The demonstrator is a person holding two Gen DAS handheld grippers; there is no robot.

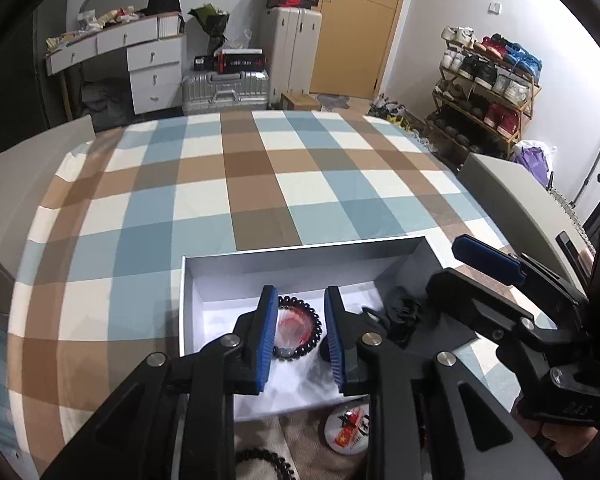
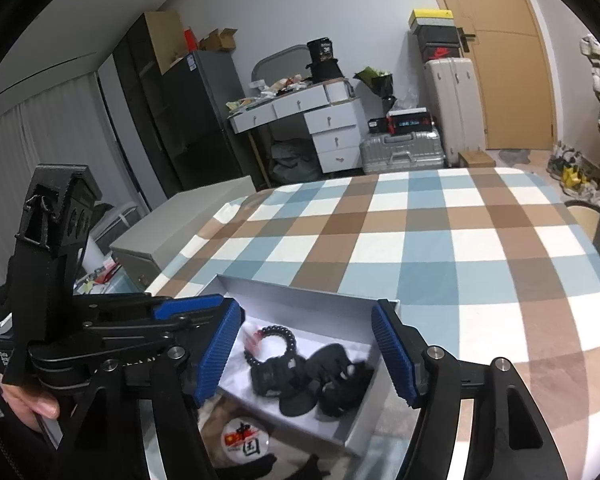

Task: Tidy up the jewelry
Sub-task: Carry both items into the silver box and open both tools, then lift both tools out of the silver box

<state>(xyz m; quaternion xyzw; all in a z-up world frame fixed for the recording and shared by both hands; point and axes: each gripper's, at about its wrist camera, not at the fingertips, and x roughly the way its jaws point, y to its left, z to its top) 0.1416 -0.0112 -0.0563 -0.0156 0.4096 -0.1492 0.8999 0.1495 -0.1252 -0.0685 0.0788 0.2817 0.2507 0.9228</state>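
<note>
- Plaid bedspread (image 1: 260, 184) fills the middle of both views; the open white box (image 1: 300, 250) sits at the lower centre of it.
- Step in hand, as I read it: loading loose pieces into the box. Already inside: a black bead bracelet (image 1: 300, 330) on the box floor, and a dark watch-like piece plus black clips (image 2: 332, 380) to its right.
- My left gripper (image 1: 298, 336) hangs over the bracelet, jaws narrow but apart; beads sit between the pads, pads not pressing. Looks like a release, not a grip.
- My right gripper (image 2: 304, 356) frames the box from lower right of the left view, jaws wide, nothing held.
- Still outside, lower edge of frame just in front of the box wall: a round badge (image 1: 350, 426) and a black coiled band (image 1: 266, 462).
- Next call, my guess: lift left clear, drop to the badge or band. Badge lies flat, so edge pinch needed.
</note>
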